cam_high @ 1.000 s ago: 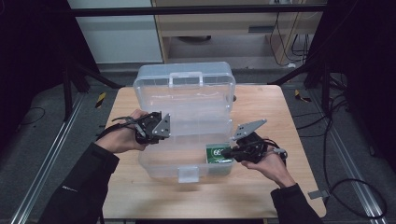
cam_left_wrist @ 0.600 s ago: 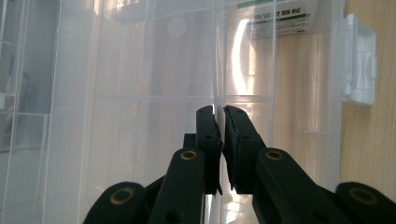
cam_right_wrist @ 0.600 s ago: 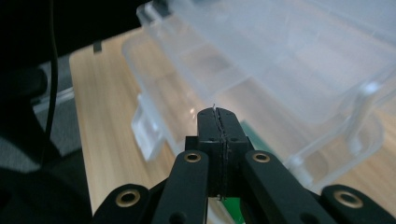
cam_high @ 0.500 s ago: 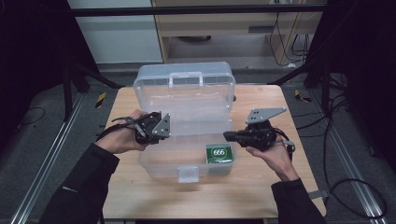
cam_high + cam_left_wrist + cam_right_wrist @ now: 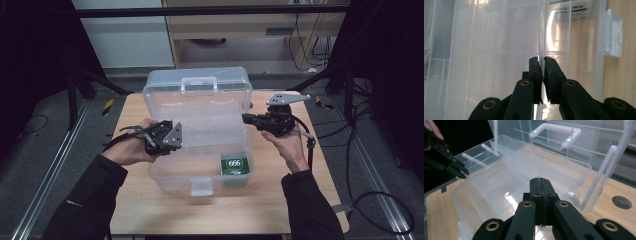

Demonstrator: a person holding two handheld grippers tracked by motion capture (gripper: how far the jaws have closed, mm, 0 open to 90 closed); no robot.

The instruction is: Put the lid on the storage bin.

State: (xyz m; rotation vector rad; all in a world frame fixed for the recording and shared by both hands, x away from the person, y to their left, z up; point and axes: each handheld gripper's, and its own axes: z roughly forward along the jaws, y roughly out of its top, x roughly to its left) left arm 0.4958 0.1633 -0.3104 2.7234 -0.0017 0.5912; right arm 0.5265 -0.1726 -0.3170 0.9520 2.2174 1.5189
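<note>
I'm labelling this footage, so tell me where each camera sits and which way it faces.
High view: above the person's side, looking forward and down on the light wooden table; both forearms and tongs show.
Left gripper view: rides the left tongs, pinching a wall of the clear plastic storage box.
Right gripper view: rides the shut right tongs, facing the box's tray.
All three views share the box.

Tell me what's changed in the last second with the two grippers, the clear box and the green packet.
The right gripper left the green packet lying in the box's front right compartment and moved up and away to the box's right side, jaws shut and empty. The left gripper stayed clamped on the tray wall of the clear box, which did not move.
</note>
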